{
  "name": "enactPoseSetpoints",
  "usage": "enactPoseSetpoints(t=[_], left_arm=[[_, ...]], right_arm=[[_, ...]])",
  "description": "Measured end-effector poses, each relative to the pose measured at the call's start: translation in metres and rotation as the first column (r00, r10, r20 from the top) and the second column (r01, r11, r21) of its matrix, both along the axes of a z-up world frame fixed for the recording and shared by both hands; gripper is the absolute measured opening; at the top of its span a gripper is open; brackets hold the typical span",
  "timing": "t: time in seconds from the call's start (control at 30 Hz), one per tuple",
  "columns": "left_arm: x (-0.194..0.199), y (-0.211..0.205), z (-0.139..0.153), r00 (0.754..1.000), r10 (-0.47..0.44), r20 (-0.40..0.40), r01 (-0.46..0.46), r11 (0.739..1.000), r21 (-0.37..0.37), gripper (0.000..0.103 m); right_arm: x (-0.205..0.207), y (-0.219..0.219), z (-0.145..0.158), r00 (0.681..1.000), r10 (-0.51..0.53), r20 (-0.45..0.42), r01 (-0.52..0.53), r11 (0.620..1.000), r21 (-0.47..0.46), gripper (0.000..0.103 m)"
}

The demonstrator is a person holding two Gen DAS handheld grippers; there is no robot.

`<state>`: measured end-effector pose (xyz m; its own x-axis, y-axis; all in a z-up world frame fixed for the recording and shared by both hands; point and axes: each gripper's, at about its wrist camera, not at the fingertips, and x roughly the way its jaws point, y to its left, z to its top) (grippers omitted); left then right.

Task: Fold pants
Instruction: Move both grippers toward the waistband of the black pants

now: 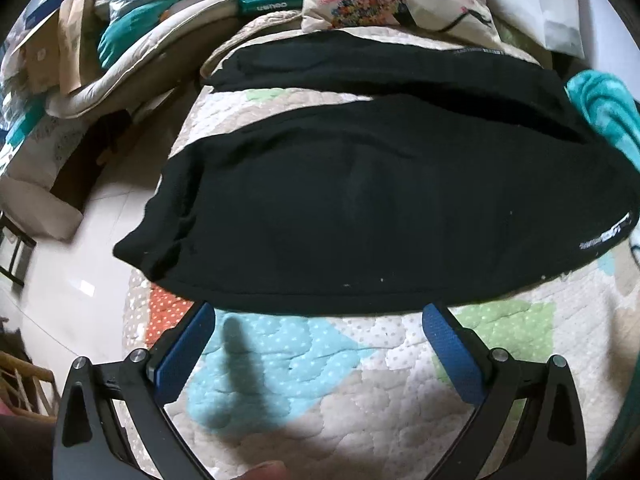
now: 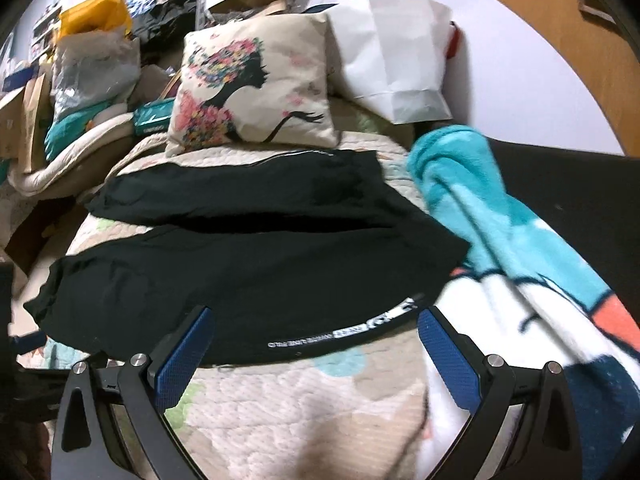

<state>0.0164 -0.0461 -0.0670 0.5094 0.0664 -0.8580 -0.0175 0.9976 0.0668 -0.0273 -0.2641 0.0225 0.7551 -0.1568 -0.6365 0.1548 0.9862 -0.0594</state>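
Black pants [image 1: 380, 208] lie spread flat on a patchwork quilt [image 1: 304, 384], both legs running side by side toward the left, the waist end at the right. White lettering marks the near leg's right end. My left gripper [image 1: 320, 312] is open and empty, its tips at the near edge of the near leg. In the right wrist view the pants [image 2: 256, 264] fill the middle. My right gripper [image 2: 316, 316] is open and empty, its tips over the near leg's edge by the white lettering [image 2: 344, 332].
A floral cushion [image 2: 256, 80] and a white paper bag [image 2: 392, 60] sit behind the pants. A turquoise patterned blanket [image 2: 500, 232] lies bunched at the right. Bags and boxes [image 2: 88, 64] pile up at the far left. The bed edge drops to a pale floor [image 1: 80, 260] at left.
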Motion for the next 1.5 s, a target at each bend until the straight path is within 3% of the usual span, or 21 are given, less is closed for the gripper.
enactPoseSetpoints(t=[0.2,0.37,0.83,0.93,1.13,1.3,1.5], left_arm=[[-0.006,0.0,-0.003,0.999,-0.027,0.025,0.026,0.999,0.031,0.103],[-0.007,0.013,-0.007,1.0,0.01,0.009,-0.009,0.998,-0.069,0.103],[-0.012,0.007,0.002,0.999,-0.03,0.021,0.031,0.999,-0.044,0.103],[-0.013,0.012,0.018,0.997,-0.021,0.075,0.026,0.998,-0.065,0.101],[-0.019,0.048,0.071,0.978,0.035,0.206,-0.013,0.994,-0.109,0.098],[0.004,0.086,0.118,0.968,0.06,0.245,-0.016,0.984,-0.177,0.098],[0.068,0.118,0.138,0.969,0.075,0.234,-0.036,0.985,-0.168,0.098]], right_arm=[[0.0,-0.012,-0.001,0.999,-0.022,-0.025,0.024,0.997,0.078,0.103],[-0.001,-0.005,0.001,1.0,-0.003,-0.016,0.004,0.999,0.047,0.103],[0.007,0.004,-0.01,0.999,0.015,-0.039,-0.013,0.999,0.05,0.103],[0.007,0.005,-0.009,1.0,0.01,-0.026,-0.009,0.999,0.042,0.103],[0.003,0.011,0.019,0.995,0.036,0.095,-0.037,0.999,0.008,0.103],[0.032,0.013,0.053,0.987,0.152,0.06,-0.153,0.988,0.011,0.103],[0.091,0.004,0.089,0.96,0.279,-0.003,-0.279,0.96,-0.022,0.103]])
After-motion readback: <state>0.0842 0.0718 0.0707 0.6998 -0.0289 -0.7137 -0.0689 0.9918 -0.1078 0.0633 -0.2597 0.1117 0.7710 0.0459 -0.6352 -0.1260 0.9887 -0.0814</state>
